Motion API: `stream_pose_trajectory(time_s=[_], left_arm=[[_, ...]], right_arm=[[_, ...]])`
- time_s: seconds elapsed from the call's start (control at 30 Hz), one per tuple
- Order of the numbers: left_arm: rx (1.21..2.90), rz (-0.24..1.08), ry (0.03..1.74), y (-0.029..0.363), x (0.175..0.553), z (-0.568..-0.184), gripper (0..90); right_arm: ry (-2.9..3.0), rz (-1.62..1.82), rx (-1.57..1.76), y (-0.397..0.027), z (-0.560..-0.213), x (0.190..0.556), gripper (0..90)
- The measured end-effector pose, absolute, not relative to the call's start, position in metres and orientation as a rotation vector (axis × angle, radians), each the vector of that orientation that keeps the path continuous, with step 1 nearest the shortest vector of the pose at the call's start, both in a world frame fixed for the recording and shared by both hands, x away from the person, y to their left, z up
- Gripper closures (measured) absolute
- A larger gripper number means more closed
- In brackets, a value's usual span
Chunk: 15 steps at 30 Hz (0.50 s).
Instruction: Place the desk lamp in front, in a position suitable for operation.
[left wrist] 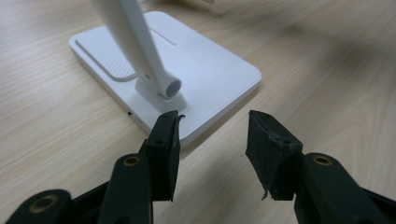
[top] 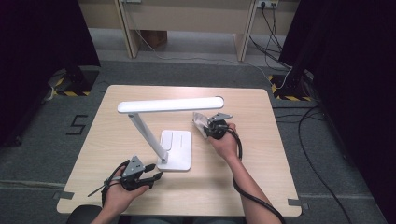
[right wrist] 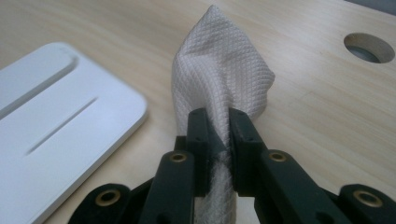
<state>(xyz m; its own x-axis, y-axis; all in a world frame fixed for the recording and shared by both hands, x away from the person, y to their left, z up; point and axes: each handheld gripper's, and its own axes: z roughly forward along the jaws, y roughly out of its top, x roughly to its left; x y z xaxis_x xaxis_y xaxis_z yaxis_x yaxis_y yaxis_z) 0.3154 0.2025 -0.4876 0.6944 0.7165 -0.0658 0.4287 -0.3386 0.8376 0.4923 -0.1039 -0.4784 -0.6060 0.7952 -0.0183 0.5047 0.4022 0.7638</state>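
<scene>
In the high view, a white desk lamp [top: 168, 135] is seen standing near the middle of a light wooden table [top: 112, 140], its flat base lying on the tabletop, its arm slanting up to the left and its long head held level above the base. The left gripper [top: 156, 176] is held low at the near corner of the lamp base, while the right gripper [top: 201, 122] is raised just to the right of the base, with a white textured cloth [top: 200, 119] pinched at its tip. In the left gripper view, the left gripper [left wrist: 212, 133] is shown with its jaws parted and nothing between them; one jaw is placed just at the near edge of the lamp base [left wrist: 210, 79], beside the hinge of the lamp arm. In the right gripper view, the right gripper [right wrist: 218, 128] is seen clamped narrowly on the cloth [right wrist: 224, 74], which is bunched upward beyond the jaws, with the lamp base [right wrist: 60, 126] lying to the left.
</scene>
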Motion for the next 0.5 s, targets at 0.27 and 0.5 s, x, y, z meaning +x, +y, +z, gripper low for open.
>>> stream_pose_trajectory(time_s=[0.27,0.5], left_arm=[[1.998,0.413,0.774,0.182,0.314,-0.472,50.8],[2.023,0.433,0.689,0.164,0.319,-0.46,46.1]], right_arm=[[2.442,1.079,0.925,-0.13,-0.456,0.435,81.1],[2.512,1.157,0.834,-0.141,-0.45,0.385,80.9]])
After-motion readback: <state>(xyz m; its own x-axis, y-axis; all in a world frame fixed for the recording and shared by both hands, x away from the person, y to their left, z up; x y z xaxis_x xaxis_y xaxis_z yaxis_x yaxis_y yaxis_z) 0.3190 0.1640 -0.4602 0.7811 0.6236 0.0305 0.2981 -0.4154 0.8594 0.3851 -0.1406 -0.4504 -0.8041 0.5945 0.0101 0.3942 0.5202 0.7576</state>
